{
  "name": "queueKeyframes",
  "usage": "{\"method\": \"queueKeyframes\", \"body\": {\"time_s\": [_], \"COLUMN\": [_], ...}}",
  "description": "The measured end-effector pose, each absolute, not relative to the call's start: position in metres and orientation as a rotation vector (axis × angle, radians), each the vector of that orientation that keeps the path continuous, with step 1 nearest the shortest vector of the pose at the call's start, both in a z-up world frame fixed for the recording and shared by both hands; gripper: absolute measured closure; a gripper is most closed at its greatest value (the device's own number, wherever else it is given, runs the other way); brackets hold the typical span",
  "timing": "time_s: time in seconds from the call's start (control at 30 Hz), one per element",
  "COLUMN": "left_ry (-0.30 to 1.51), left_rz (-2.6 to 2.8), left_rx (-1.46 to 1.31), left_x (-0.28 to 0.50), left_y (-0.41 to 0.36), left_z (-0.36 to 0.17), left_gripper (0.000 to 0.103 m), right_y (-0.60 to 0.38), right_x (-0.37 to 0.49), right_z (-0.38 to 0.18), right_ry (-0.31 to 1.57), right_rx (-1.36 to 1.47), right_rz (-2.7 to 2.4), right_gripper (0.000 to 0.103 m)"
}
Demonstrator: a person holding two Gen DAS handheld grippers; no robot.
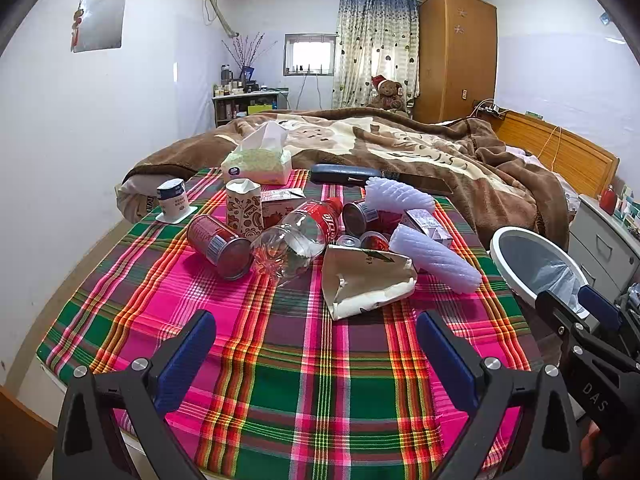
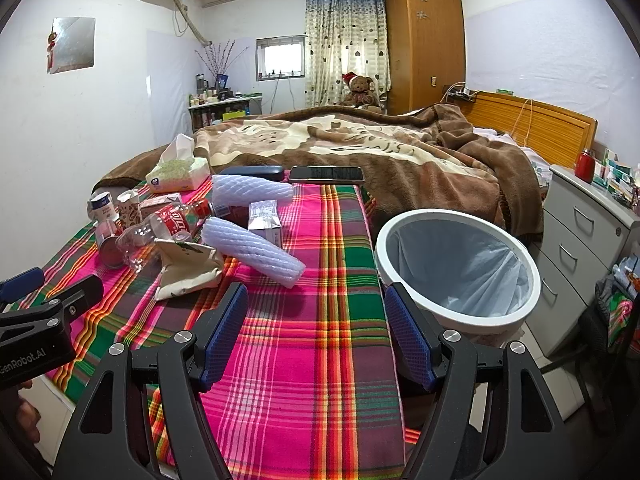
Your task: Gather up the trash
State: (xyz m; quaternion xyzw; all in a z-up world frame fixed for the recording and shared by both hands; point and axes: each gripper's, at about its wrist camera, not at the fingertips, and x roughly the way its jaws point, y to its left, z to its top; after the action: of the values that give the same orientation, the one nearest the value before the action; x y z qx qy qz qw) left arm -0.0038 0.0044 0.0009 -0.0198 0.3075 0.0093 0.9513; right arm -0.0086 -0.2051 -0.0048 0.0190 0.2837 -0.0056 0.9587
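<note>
Trash lies in a heap on the plaid cloth point(image 1: 304, 380): a clear plastic bottle with a red label point(image 1: 298, 236), a red can point(image 1: 220, 246), a crumpled paper bag point(image 1: 366, 280), two white foam sleeves point(image 1: 434, 258), a patterned paper cup point(image 1: 244, 208) and a yogurt cup point(image 1: 173, 199). A white bin with a plastic liner point(image 2: 460, 264) stands off the cloth's right edge. My left gripper point(image 1: 316, 340) is open and empty, short of the paper bag. My right gripper point(image 2: 316, 312) is open and empty, left of the bin and near the foam sleeve point(image 2: 252, 250).
A tissue box point(image 1: 258, 164), a dark case point(image 1: 344, 174) and a phone point(image 2: 326, 174) lie at the cloth's far edge. A brown blanket point(image 1: 420, 152) covers the bed behind. Grey drawers point(image 2: 580, 240) stand to the right of the bin.
</note>
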Motion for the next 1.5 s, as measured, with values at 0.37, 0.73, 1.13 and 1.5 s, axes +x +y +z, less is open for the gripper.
{"method": "queueKeyframes", "body": {"time_s": [0.37,0.73,1.13,1.5], "left_ry": [0.625,0.625,0.636,0.713], "left_rz": [0.019,0.020,0.017,-0.024], "left_rx": [-0.040,-0.041,-0.040,-0.081], "left_x": [-0.004,-0.005,-0.001,0.050], "left_y": [0.005,0.005,0.009,0.042], "left_z": [0.001,0.001,-0.001,-0.022], "left_gripper": [0.001,0.001,0.001,0.001], "right_y": [-0.206,-0.208,-0.212,-0.213], "right_x": [-0.008,-0.009,-0.003,0.054], "right_z": [-0.005,-0.004,-0.007,-0.028], "right_ry": [0.575,0.576,0.583,0.634], "right_rx": [0.039,0.040,0.036,0.035], "right_rz": [-0.012,-0.014,0.003,0.126], "right_gripper": [0.030,0.030,0.030,0.030]}}
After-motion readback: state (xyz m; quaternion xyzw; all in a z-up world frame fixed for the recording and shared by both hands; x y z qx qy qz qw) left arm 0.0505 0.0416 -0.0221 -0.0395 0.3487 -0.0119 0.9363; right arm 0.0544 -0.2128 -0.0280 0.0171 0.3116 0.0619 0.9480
